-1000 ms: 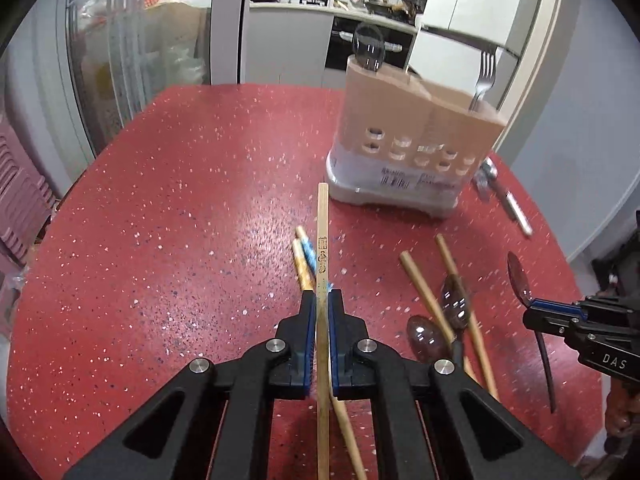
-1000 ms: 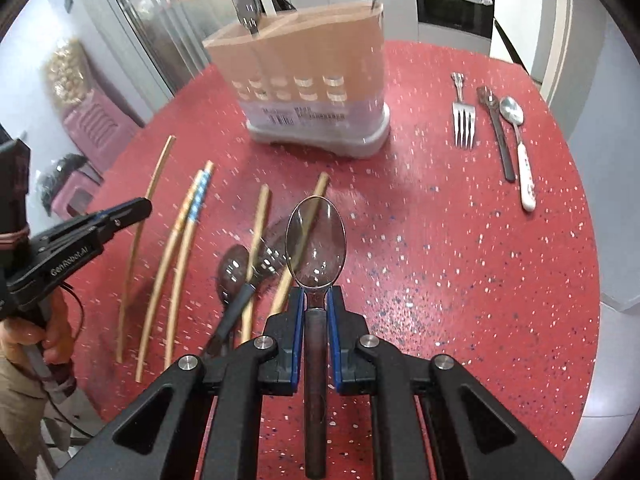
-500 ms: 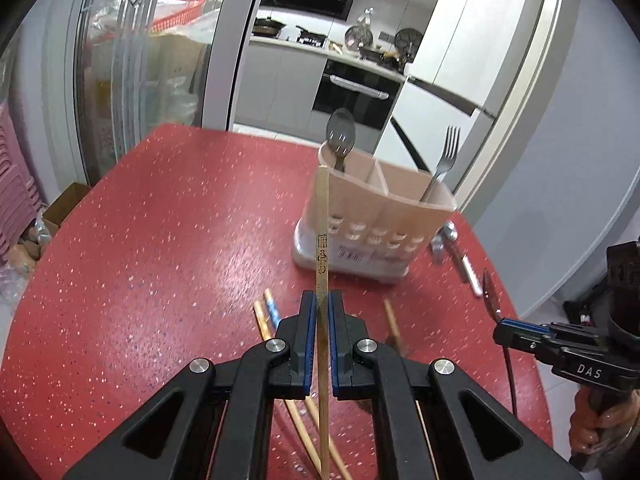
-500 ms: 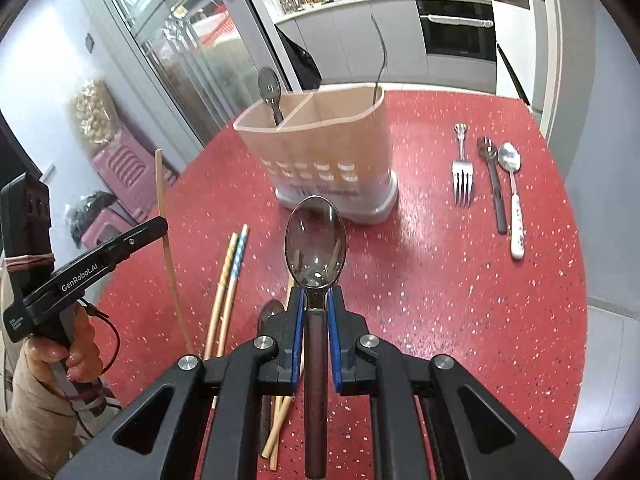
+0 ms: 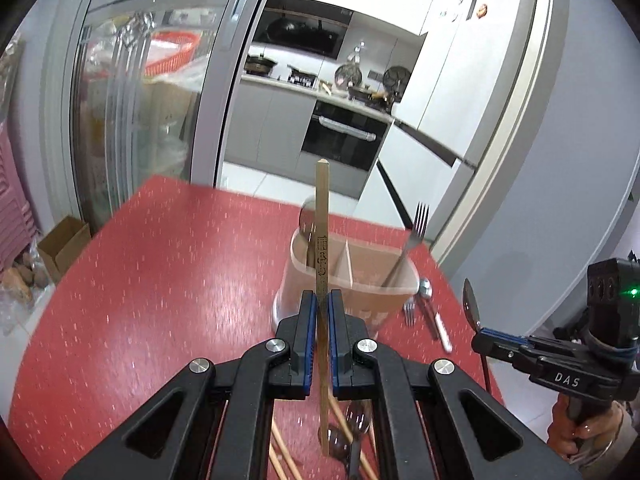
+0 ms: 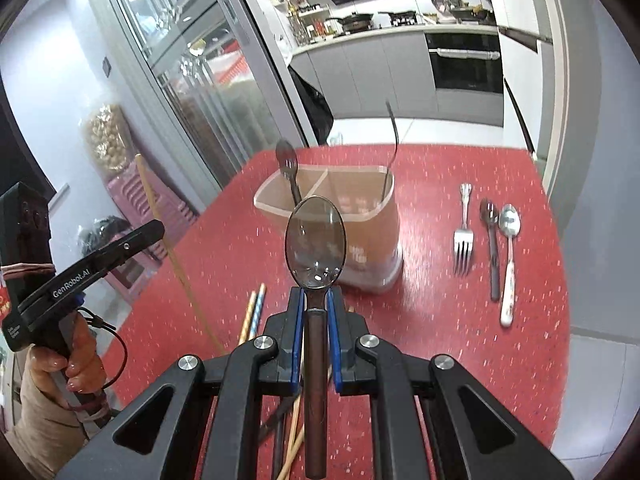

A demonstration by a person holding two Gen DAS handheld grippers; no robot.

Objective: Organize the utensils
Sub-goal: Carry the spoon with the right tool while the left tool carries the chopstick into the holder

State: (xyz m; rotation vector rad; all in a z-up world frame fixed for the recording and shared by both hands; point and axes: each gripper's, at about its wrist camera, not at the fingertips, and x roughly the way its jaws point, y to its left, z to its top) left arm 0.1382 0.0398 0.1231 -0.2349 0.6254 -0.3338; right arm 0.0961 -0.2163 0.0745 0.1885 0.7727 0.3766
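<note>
We hold two utensils above the red speckled table (image 6: 460, 360). Our left gripper (image 5: 318, 308) is clamped narrow on a slim, square-sectioned wooden chopstick (image 5: 322, 216) with dark lettering stamped near its middle; its tip points past the caddy (image 6: 360, 240). Our right gripper (image 6: 316, 308) is pinched tight on the dark handle of a spoon (image 6: 315, 236) whose glossy oval bowl stands just ahead of the blue pads.

The caddy is a matte tan holder on a pale rounded base, split by a thin divider. A spoon stands in its left compartment and a metal fork (image 5: 412, 236) leans in its right one.

Compared with a second ago, both grippers have risen: the caddy now sits lower in both views and we look into its open top, while the kitchen behind fills more of each picture. Both grips are unchanged.

Right of the caddy lie a fork (image 6: 464, 236), a dark spoon (image 6: 493, 248) and a white-handled spoon (image 6: 510, 256), near the table's right edge. In front of the caddy, under our grippers, loose chopsticks (image 6: 252, 316) lie together. To the caddy's left the tabletop lies bare out to its edge.
</note>
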